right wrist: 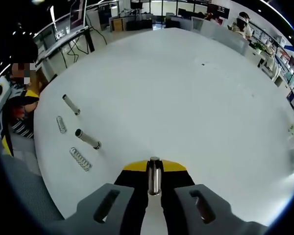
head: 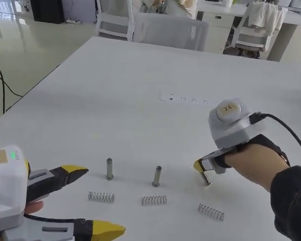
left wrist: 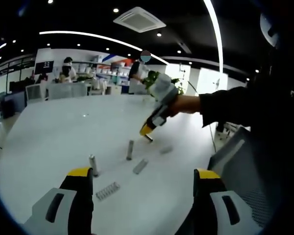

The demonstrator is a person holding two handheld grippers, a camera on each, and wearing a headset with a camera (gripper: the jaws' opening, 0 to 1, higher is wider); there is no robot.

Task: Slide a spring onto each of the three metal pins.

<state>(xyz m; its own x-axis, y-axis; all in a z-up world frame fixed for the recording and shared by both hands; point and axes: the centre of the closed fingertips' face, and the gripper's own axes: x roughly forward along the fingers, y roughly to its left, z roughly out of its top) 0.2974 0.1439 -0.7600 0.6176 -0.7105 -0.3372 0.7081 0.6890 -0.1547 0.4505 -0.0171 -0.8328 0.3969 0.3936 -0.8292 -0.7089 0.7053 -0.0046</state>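
Near the front edge of the worktop (head: 140,85): right gripper (head: 200,167) clamping one pin (head: 206,178), half hidden between its jaws; two upright pins (head: 109,168), three springs (head: 154,200) lying before them; left gripper (head: 104,201), jaws apart, cut off; chairs (head: 170,30) along the far edge.

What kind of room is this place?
Probably a big open office or lab: a long white table with office chairs beside it, people farther back, and a ceiling air vent.

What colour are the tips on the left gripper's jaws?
Yellow; the left gripper shows them best in its own left gripper view.
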